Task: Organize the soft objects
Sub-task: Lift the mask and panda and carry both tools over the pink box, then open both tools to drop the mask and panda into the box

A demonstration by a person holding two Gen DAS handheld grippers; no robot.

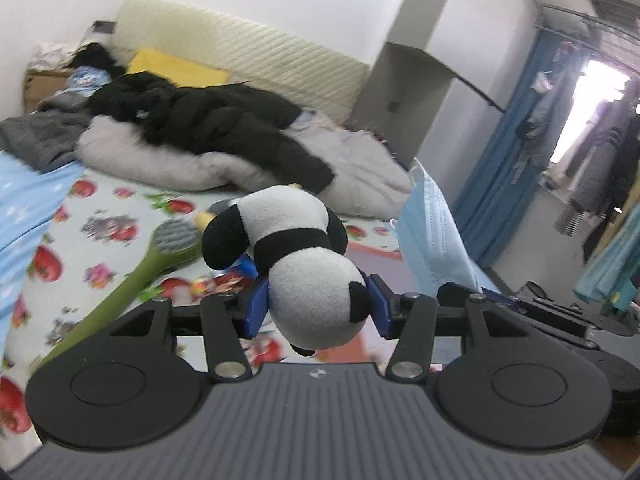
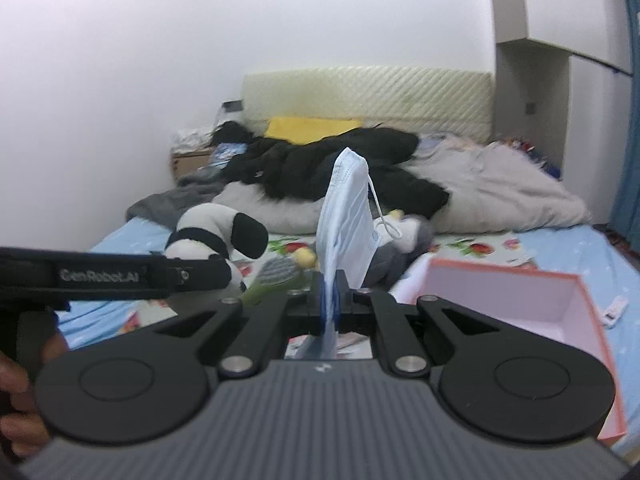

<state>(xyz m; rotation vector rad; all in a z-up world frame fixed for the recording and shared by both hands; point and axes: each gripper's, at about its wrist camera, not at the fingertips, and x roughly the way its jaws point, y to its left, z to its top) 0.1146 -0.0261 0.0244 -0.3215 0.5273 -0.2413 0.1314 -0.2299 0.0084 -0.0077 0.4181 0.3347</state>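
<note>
A black-and-white plush panda (image 1: 296, 256) is clamped by its head between the blue pads of my left gripper (image 1: 318, 306), held above the bed. The same panda (image 2: 212, 236) shows at the left of the right wrist view, beside the left gripper's black body. My right gripper (image 2: 329, 300) is shut on a light blue face mask (image 2: 346, 216) that stands up from the pads, its ear loop dangling. The mask (image 1: 432, 232) also appears at the right of the left wrist view. A grey-and-white plush toy (image 2: 394, 246) lies on the bed behind the mask.
A pink open box (image 2: 520, 300) sits on the fruit-print sheet (image 1: 100, 216) at the right. A green long-handled brush (image 1: 132, 276) lies on the bed. A black jacket (image 1: 208, 120) and grey fleece (image 2: 500, 188) pile up near the headboard. A hand (image 2: 16, 400) grips at the lower left.
</note>
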